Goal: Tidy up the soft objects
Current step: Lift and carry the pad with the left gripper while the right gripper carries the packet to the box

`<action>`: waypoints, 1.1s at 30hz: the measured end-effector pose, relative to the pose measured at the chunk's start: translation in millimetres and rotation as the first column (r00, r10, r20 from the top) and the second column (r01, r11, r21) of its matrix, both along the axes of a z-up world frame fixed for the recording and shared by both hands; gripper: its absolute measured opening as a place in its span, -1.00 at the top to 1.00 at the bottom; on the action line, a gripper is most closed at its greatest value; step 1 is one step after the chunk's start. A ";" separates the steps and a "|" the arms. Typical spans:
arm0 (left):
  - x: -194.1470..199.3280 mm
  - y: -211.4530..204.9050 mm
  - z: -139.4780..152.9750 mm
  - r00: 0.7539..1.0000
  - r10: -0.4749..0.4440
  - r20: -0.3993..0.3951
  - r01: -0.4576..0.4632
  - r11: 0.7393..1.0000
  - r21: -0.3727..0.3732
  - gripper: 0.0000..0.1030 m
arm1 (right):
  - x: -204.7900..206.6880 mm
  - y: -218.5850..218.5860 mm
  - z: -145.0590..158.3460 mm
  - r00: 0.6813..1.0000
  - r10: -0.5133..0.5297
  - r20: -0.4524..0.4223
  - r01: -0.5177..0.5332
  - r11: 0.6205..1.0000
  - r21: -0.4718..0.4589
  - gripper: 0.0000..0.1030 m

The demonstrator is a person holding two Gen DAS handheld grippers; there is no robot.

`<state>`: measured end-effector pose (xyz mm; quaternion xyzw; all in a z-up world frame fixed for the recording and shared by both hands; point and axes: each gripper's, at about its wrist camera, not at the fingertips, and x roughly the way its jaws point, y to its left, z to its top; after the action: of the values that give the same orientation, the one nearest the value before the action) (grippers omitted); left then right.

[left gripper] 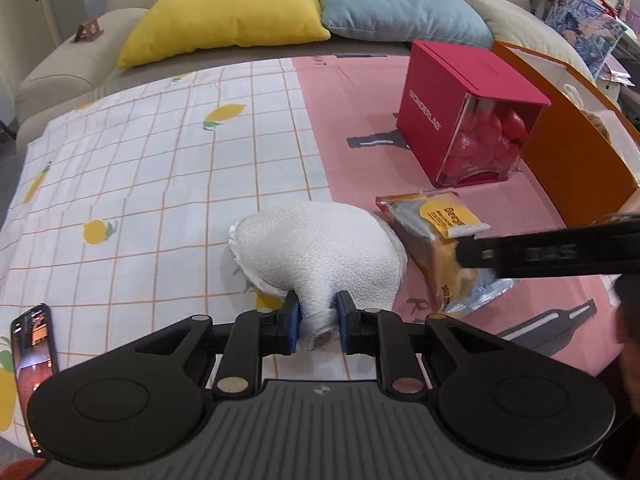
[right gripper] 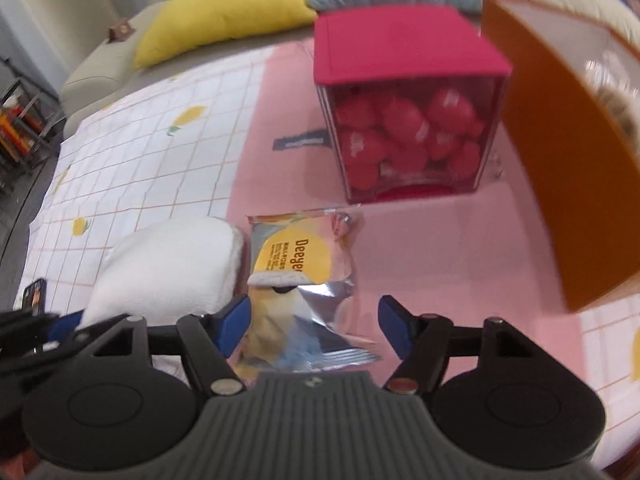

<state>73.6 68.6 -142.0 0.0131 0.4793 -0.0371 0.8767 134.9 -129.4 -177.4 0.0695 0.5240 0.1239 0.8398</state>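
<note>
- Left gripper (left gripper: 318, 322): jaws narrow, blue pads pinching the near end of a white terry-cloth pouch (left gripper: 320, 256), which extends away from the fingers over the lemon-print cloth (left gripper: 160, 168).
- Right gripper (right gripper: 314, 330): jaws wide; the crumpled near end of a yellow-and-silver snack packet (right gripper: 304, 264) lies between the pads, and no pad is seen pressing on it.
- Packet lies just right of the pouch, on the pink mat (left gripper: 360, 120).
- Farther right: red box with clear front (left gripper: 472, 116), holding red rounded pieces; beside it, an orange box (left gripper: 576, 160).
- Far edge: yellow cushion (left gripper: 228, 12) and blue cushion (left gripper: 400, 4).
</note>
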 end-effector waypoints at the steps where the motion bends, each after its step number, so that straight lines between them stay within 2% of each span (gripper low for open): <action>1: 0.3 -0.6 1.2 1.000 0.005 0.001 -0.005 1.000 0.001 0.59 | 2.8 3.9 -5.3 1.000 -0.002 -0.016 0.002 1.000 0.000 -0.35; 5: -0.6 -6.3 7.3 1.000 0.001 0.016 -0.001 1.000 0.003 0.59 | 4.8 16.3 -18.6 0.999 0.015 -0.040 -0.016 1.000 -0.019 -0.34; 6: -0.8 -8.2 8.7 1.000 -0.003 0.020 0.003 1.000 0.004 0.59 | 4.5 18.4 -20.6 0.999 0.029 -0.042 -0.030 0.999 -0.023 -0.16; 7: -1.1 -9.6 10.4 1.000 -0.007 0.023 0.007 1.000 0.004 0.59 | 3.9 18.0 -20.8 0.999 0.034 -0.038 -0.035 0.999 -0.025 -0.14; 9: -2.6 -11.0 14.5 0.999 -0.011 0.032 0.011 1.000 0.007 0.59 | 1.4 16.4 -17.4 0.998 0.054 -0.028 -0.054 0.998 -0.017 0.11; 12: -6.2 -10.9 21.8 0.999 -0.010 0.045 0.010 1.000 0.002 0.59 | -2.6 9.6 -13.0 0.995 0.090 -0.029 -0.090 0.996 0.003 0.24; 18: -23.5 -6.8 45.6 0.995 0.018 0.095 -0.016 1.000 -0.023 0.59 | -27.4 -9.2 13.0 0.989 0.147 0.020 -0.148 0.988 0.047 0.29; 24: -38.3 -16.1 82.8 0.985 0.023 0.173 -0.011 0.998 -0.065 0.59 | -50.9 -44.2 50.0 0.988 0.120 0.096 -0.130 0.985 0.112 0.29; 29: -37.9 -41.9 114.2 0.975 -0.034 0.219 0.061 0.991 -0.115 0.59 | -68.0 -83.3 80.9 0.983 0.067 0.172 -0.093 0.985 0.145 0.29; 33: -28.3 -77.1 135.0 0.959 -0.129 0.252 0.163 0.979 -0.122 0.59 | -79.2 -121.6 100.5 0.974 0.007 0.226 -0.042 0.988 0.150 0.29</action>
<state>45.3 -8.5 -7.0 -0.0091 0.3623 -0.1338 0.9223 55.7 -251.0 -76.9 0.1130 0.4152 0.1814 0.8843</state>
